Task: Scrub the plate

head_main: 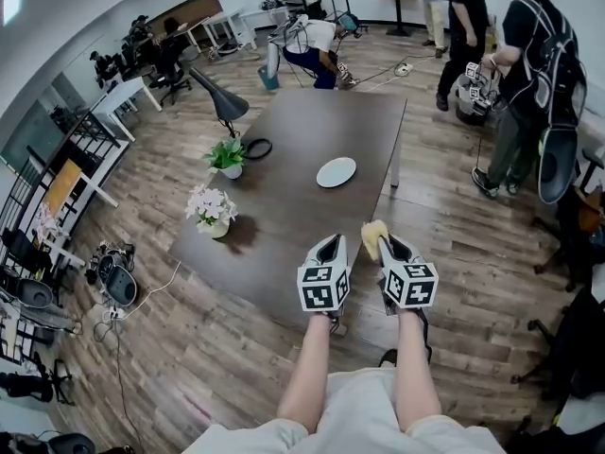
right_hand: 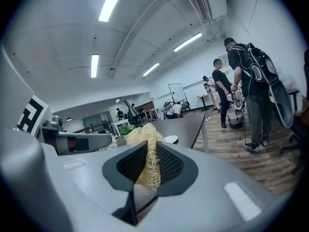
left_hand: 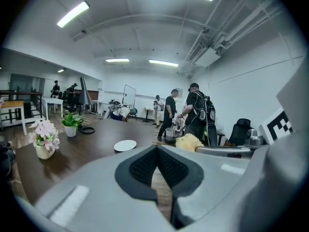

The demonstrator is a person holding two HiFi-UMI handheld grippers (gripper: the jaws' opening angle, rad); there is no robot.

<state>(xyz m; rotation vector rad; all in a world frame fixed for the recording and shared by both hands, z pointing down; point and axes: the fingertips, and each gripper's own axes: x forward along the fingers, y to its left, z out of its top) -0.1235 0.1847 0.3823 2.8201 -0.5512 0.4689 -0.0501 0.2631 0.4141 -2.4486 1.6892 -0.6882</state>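
A white plate (head_main: 336,171) lies alone near the middle of the dark brown table (head_main: 302,130); it also shows small and far off in the left gripper view as the plate (left_hand: 125,145) and in the right gripper view as the plate (right_hand: 170,139). My right gripper (head_main: 383,242) is shut on a yellow fibrous scrubber (head_main: 373,235), whose tuft (right_hand: 145,137) sticks out between the jaws. My left gripper (head_main: 330,244) is shut with nothing in it. Both hover side by side over the table's near edge, well short of the plate.
A pot of pale flowers (head_main: 212,211), a green plant (head_main: 228,156), a black desk lamp (head_main: 222,102) and a black ring (head_main: 256,148) stand along the table's left side. People stand on the wooden floor at the back right (head_main: 529,83). Cables and gear lie at left (head_main: 113,282).
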